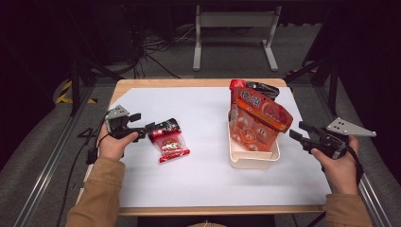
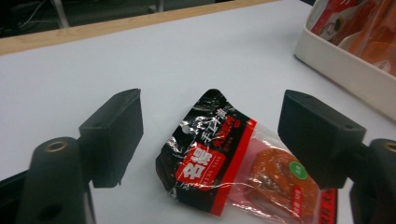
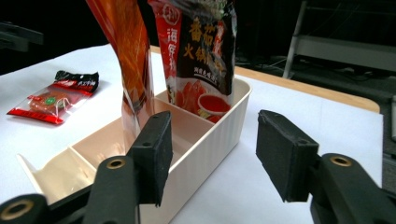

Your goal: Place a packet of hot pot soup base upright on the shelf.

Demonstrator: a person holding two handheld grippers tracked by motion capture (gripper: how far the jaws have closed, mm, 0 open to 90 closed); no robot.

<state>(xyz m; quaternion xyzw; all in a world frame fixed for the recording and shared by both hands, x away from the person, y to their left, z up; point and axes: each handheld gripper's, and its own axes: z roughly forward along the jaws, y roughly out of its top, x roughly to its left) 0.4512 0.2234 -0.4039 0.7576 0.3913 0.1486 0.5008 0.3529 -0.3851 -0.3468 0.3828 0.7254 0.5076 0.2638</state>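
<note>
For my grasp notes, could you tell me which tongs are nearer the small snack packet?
Left. The left tongs straddle the small snack packet; the right tongs hover beyond the white bin.

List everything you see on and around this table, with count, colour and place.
Snack packet: one, red and black, left part of the table, lying flat between the left jaws.
Tub: one, cream, divided, right of centre.
Pouches: two, orange in front and red-black behind, standing in the tub.
Table: one, white top, wooden edge.
Metal stand: one, grey, floor behind the table.
Left gripper: black, jaws open around the packet.
Right gripper: black, jaws open, right of the tub.
</note>
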